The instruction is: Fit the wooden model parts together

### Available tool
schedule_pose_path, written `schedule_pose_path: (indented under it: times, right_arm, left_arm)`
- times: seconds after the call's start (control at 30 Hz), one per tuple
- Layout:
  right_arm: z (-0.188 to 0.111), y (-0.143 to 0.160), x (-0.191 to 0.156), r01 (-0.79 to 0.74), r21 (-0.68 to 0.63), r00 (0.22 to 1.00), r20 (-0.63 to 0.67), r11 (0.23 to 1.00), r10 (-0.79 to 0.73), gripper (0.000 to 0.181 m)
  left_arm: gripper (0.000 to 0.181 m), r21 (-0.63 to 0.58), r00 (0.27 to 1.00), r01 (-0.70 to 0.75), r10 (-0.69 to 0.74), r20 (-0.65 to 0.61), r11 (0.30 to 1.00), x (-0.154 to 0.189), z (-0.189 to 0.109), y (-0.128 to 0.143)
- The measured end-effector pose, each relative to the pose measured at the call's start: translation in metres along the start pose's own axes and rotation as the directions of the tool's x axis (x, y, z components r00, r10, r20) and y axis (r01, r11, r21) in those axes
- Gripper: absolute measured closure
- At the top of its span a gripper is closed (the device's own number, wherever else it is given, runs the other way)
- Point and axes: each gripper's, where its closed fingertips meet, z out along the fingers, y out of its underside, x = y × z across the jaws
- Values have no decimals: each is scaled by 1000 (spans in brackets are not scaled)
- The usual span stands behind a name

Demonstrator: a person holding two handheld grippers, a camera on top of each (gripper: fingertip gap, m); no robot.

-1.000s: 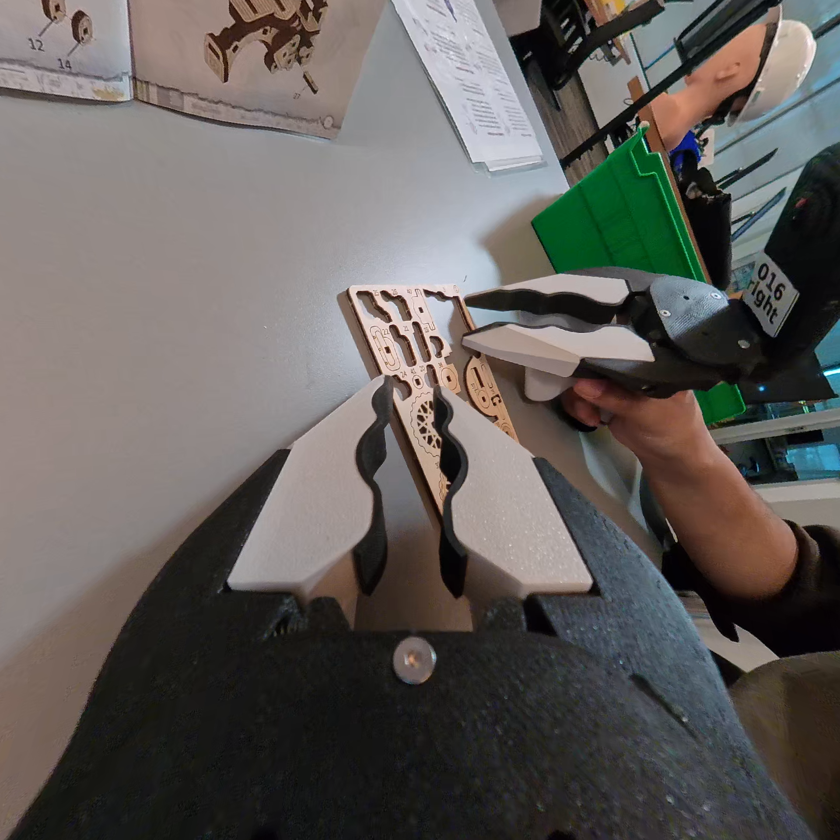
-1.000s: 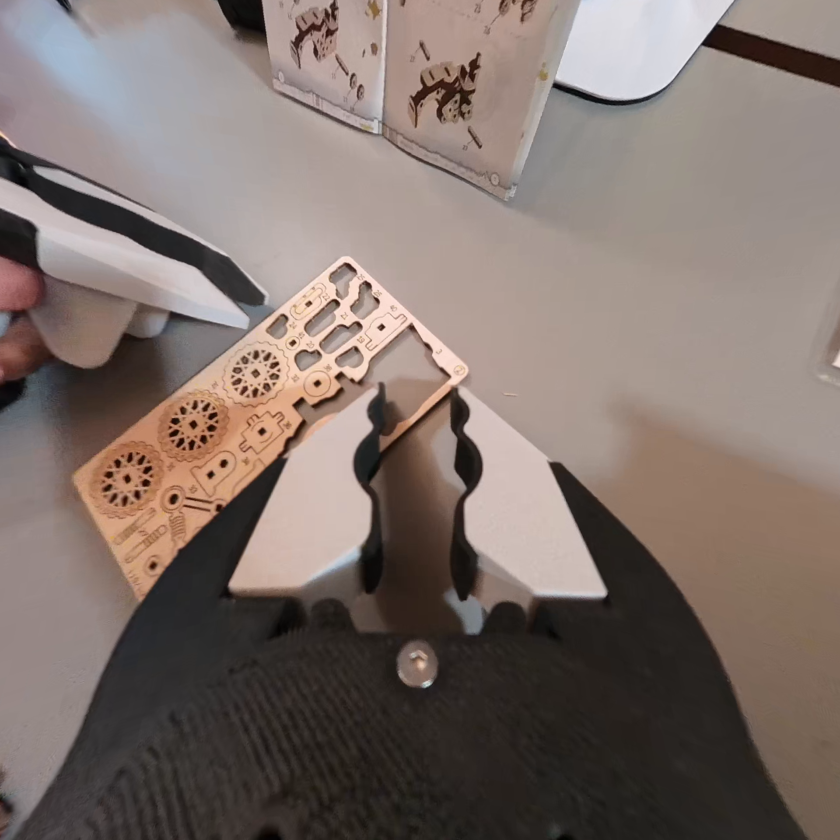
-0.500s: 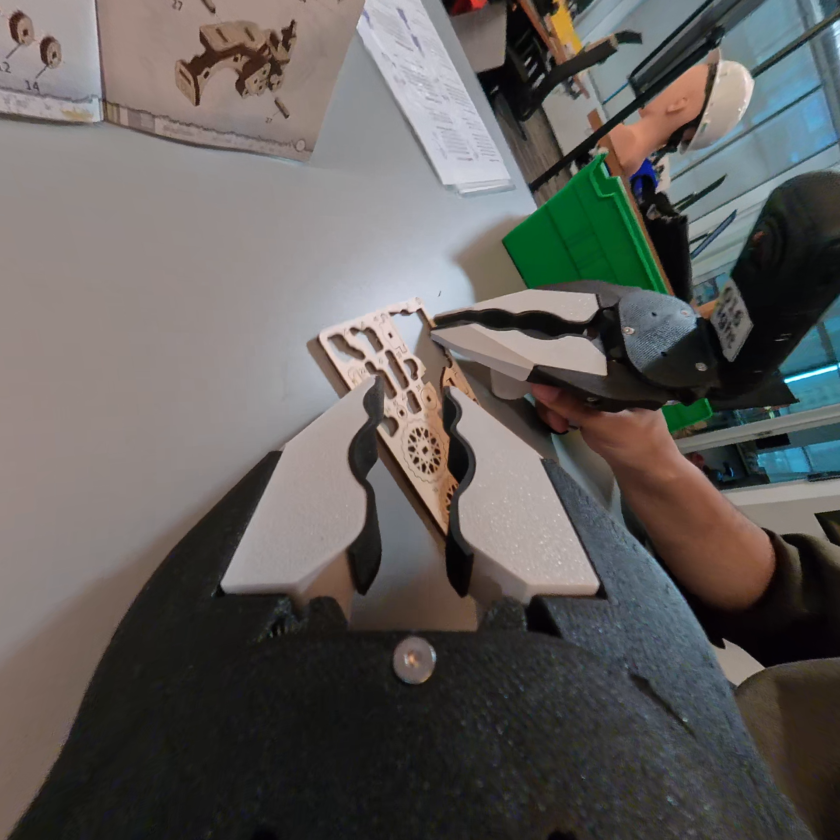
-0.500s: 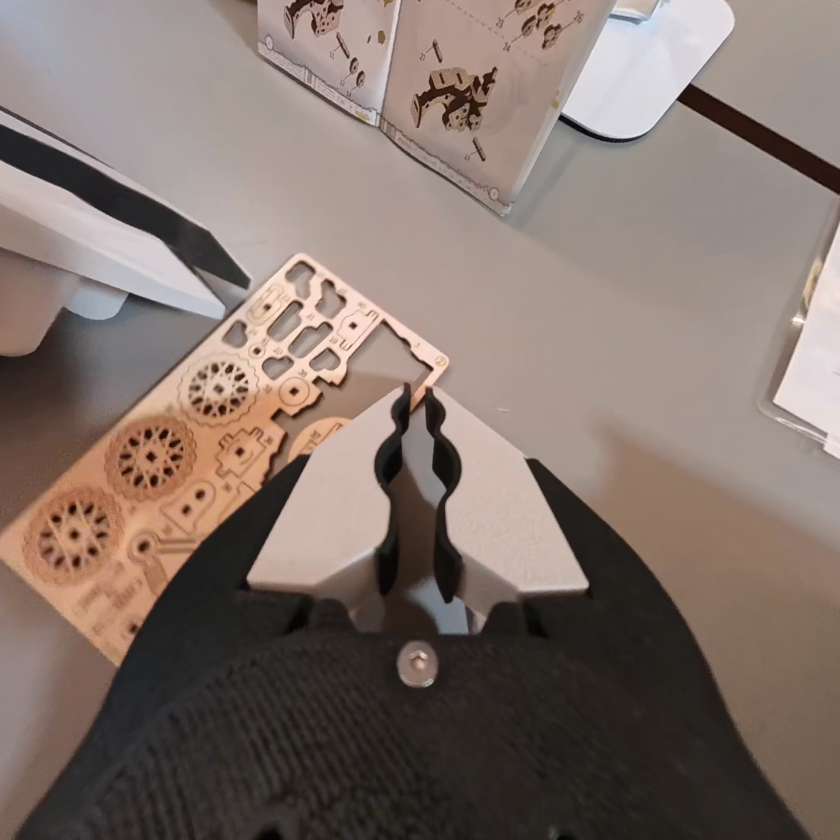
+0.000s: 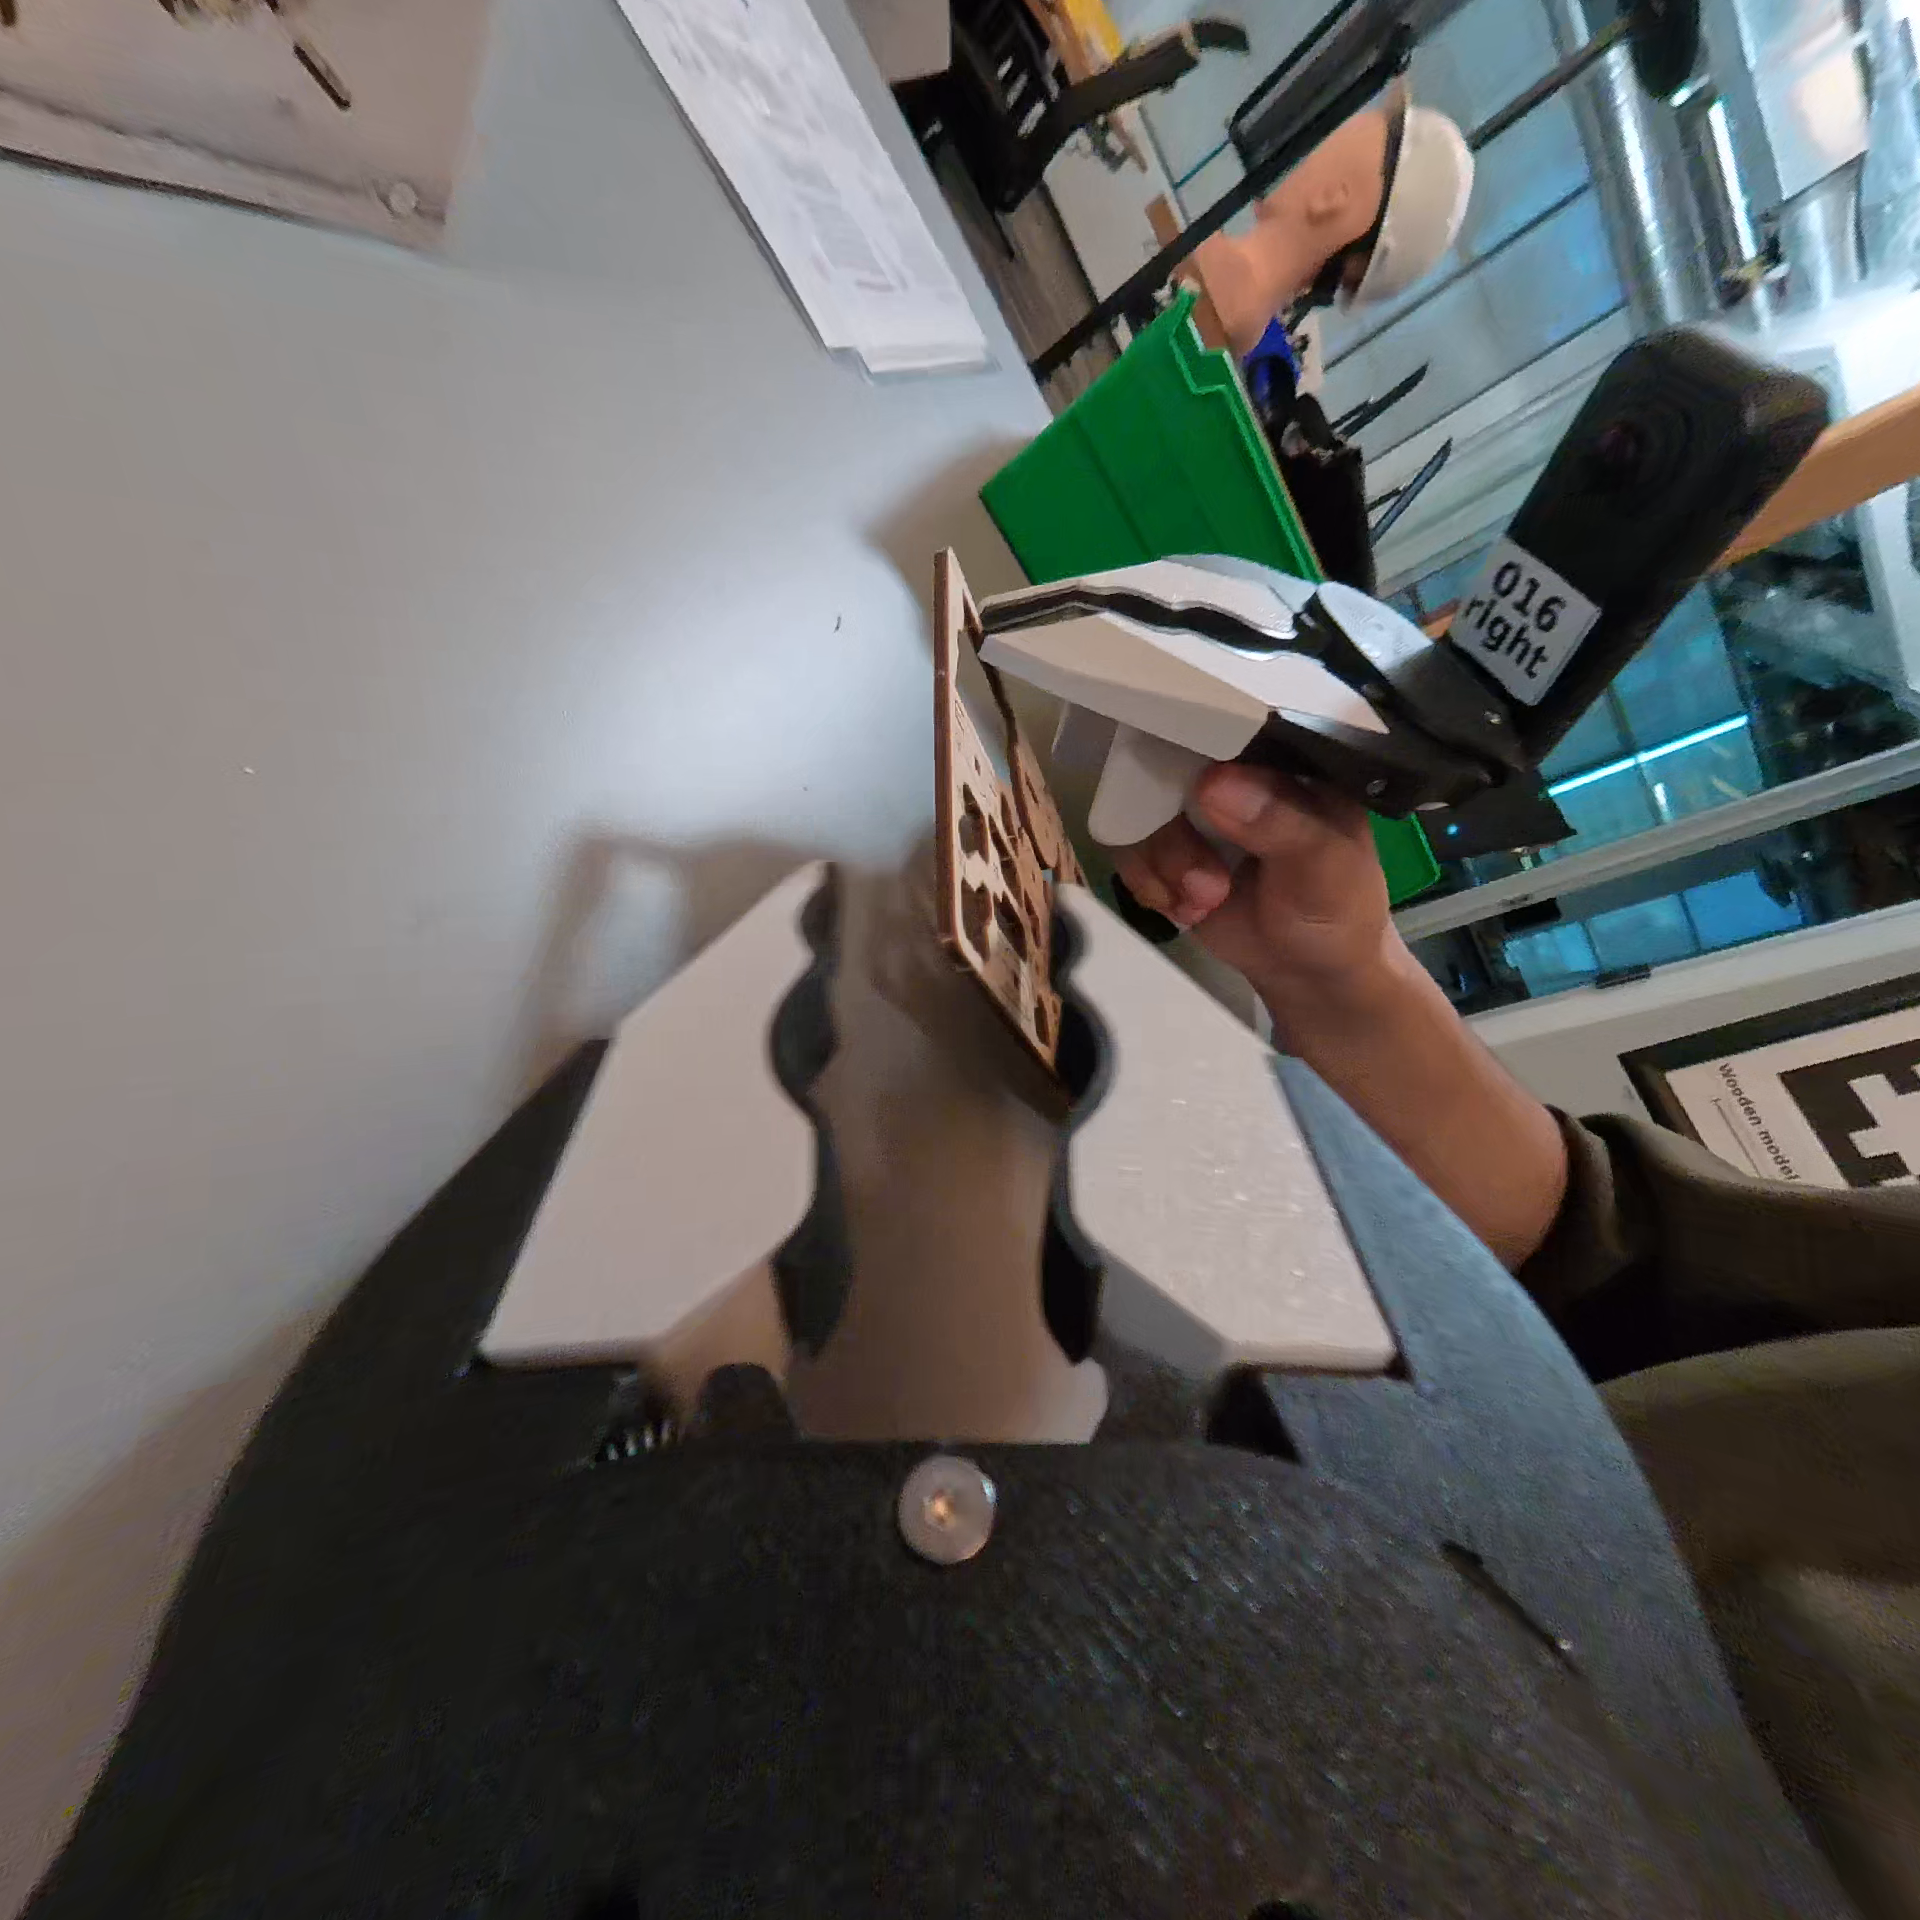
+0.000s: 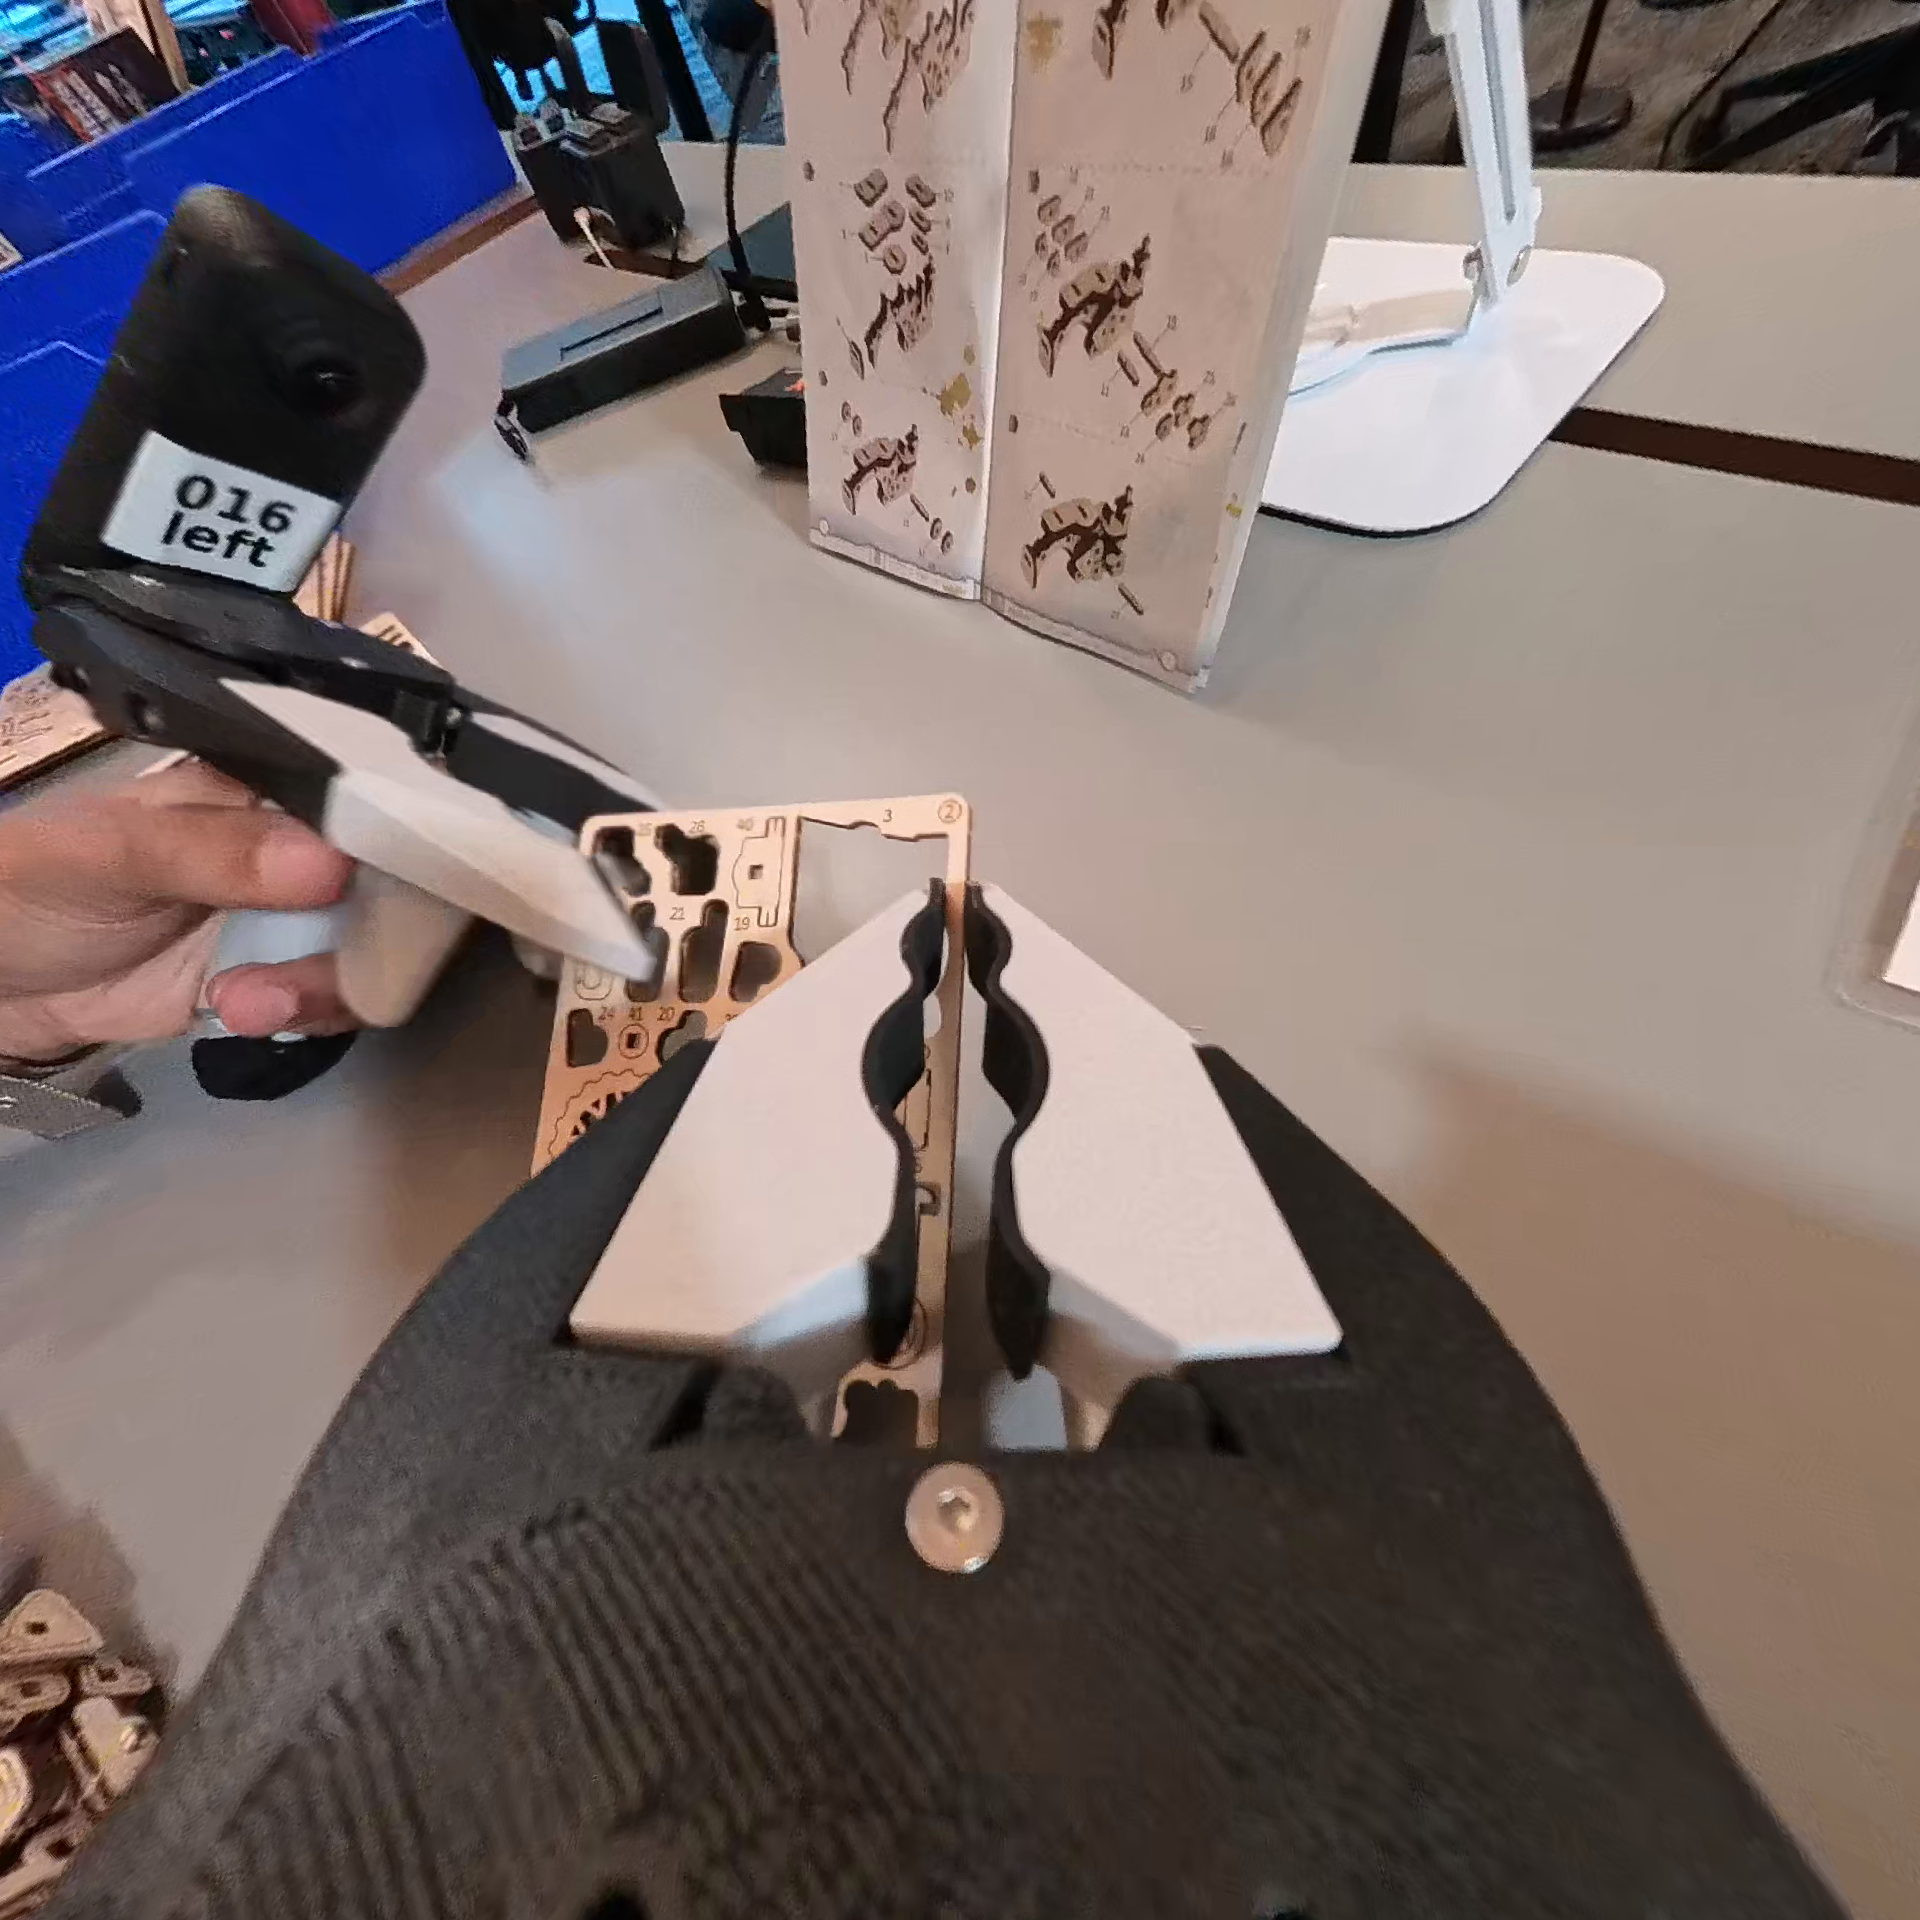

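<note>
Left wrist view
Sheet: wooden parts sheet (image 5: 987,831) is off the grey surface (image 5: 416,623), seen nearly edge-on, upright; its shadow falls on the surface below.
Left hand-held gripper (image 5: 940,914): released, wide gap between the white fingers (image 5: 675,1143). The sheet's lower corner is just beside the tip of the one finger; contact cannot be told.
Right hand-held gripper (image 5: 982,629): farther off, clenched on the sheet's top edge, carried by a hand (image 5: 1257,883).
Surroundings: green bin (image 5: 1153,468) past the far edge of the surface; a clear-sleeved paper (image 5: 821,177) lies near that edge.

Right wrist view
Right hand-held gripper (image 6: 954,888): grasping the sheet (image 6: 748,925); the black wavy pads (image 6: 902,1029) pinch its right-hand edge strip, which runs down the middle of the gap to the gripper body.
Sheet: held upright, cut-outs and empty sockets facing the camera, one gear pattern partly hidden behind the left finger.
Left hand-held gripper (image 6: 639,935): comes in from the left, held by a hand (image 6: 135,914); its finger overlaps the sheet's upper left corner. Opening not readable from this view.
Surroundings: folded instruction leaflet (image 6: 1029,343) stands upright toward the far edge; a white stand base (image 6: 1455,353) just behind it. Loose wooden pieces (image 6: 62,1704) lie at the near left corner.
</note>
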Motion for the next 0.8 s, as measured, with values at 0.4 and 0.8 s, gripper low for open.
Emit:
schedule_pose_path:
  times: [0.4,0.8]
  right_arm:
    - [-7,1,-30,-284,-45,907,312,958,284,143]
    - [-23,-24,-36,-488,-13,736,531,872,420,181]
  left_arm:
    - [181,147,951,116,-67,-302,982,29,-22,-27]
    - [148,238,951,128,-51,-306,963,26,-30,-40]
